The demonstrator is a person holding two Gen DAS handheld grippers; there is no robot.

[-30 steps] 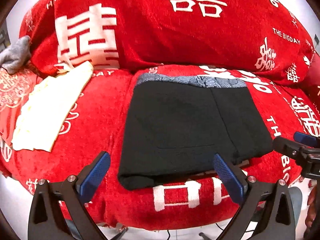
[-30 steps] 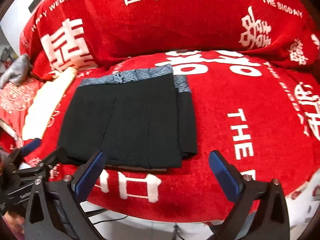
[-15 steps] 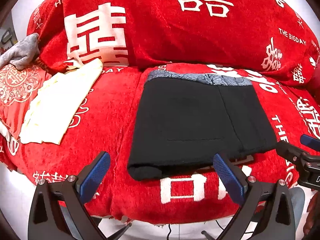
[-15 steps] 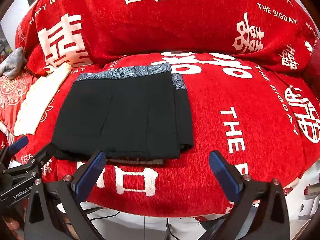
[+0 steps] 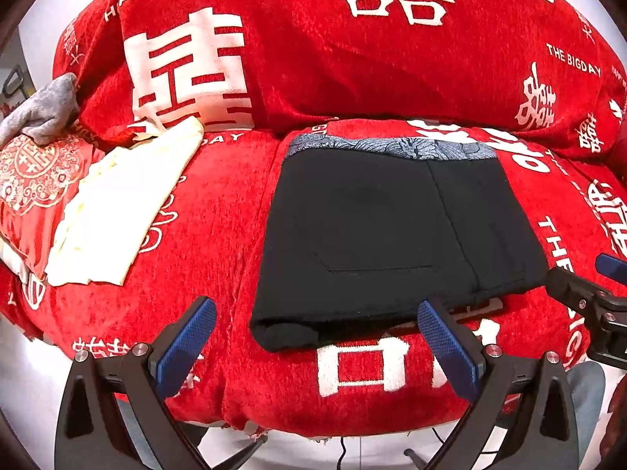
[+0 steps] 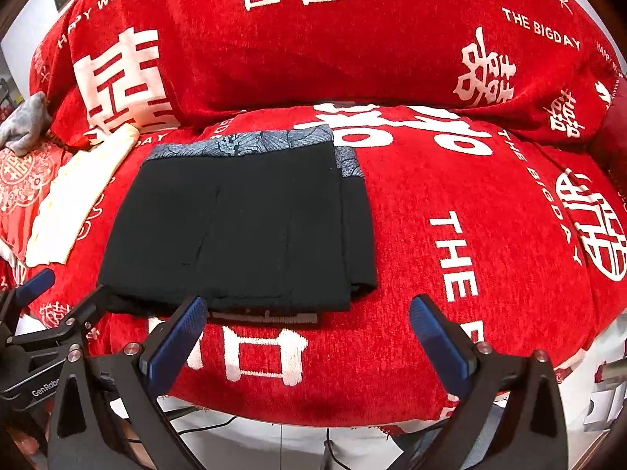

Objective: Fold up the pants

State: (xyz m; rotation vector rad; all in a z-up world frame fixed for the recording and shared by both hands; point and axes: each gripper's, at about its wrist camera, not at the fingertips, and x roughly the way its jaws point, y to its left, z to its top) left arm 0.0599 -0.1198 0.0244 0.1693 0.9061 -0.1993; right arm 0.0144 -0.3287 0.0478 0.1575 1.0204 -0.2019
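Black pants lie folded flat on the red sofa cover in the left wrist view, and the left gripper, fingers wide apart and holding nothing, sits just near the rolled near-left corner, which could slip open if bumped. In the right wrist view the right gripper is also spread apart and empty, near the pants' near edge; a poke there could pull the loose layers on the right side crooked.

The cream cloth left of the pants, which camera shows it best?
The left wrist view: the cream cloth lies whole and large there, beside the folded pants. In the right wrist view the cloth is squeezed small at the left edge, and its near end sits close to the left gripper.
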